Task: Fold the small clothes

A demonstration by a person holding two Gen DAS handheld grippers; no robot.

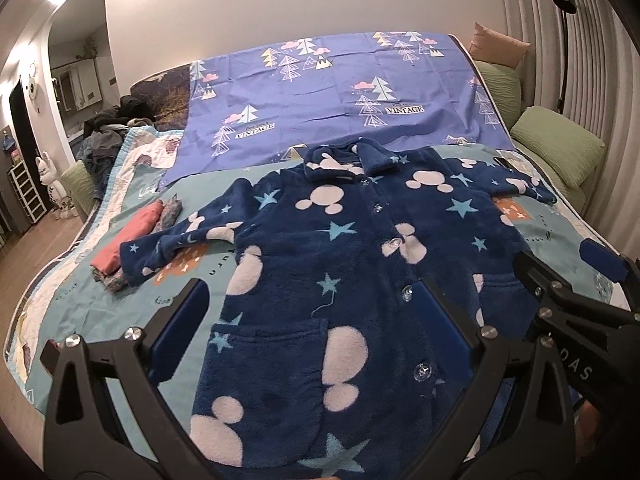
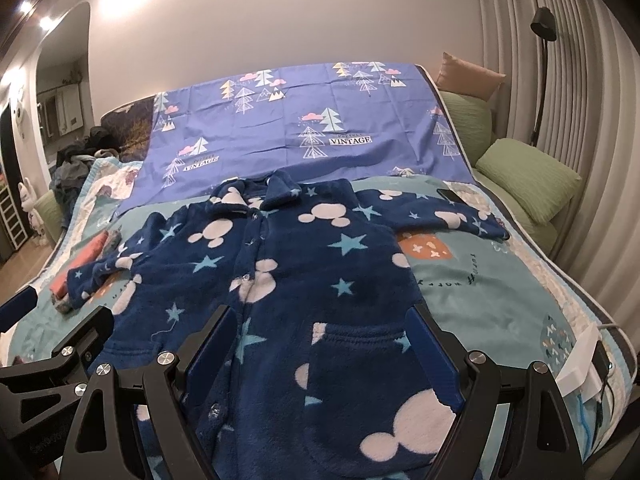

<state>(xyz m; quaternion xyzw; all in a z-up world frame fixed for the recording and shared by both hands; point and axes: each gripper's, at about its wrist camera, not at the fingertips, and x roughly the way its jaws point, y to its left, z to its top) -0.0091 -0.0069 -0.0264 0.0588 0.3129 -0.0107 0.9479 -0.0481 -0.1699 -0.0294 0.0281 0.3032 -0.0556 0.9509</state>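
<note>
A small navy fleece jacket [image 1: 340, 248] with white mouse heads and light-blue stars lies flat and buttoned on the bed, sleeves spread to both sides. It also shows in the right wrist view [image 2: 304, 264]. My left gripper [image 1: 312, 300] is open and empty, hovering over the jacket's lower left with its pocket between the fingers. My right gripper [image 2: 320, 320] is open and empty over the jacket's lower right pocket. The right gripper also shows at the right edge of the left wrist view [image 1: 576, 280].
A folded pink garment and a grey one [image 1: 132, 240] lie left of the jacket's sleeve. A purple tree-print sheet [image 1: 328, 92] covers the far bed. Green pillows [image 2: 528, 176] line the right side. A clothes pile [image 1: 108, 128] sits at the far left. A white box [image 2: 580, 368] rests at the bed's right edge.
</note>
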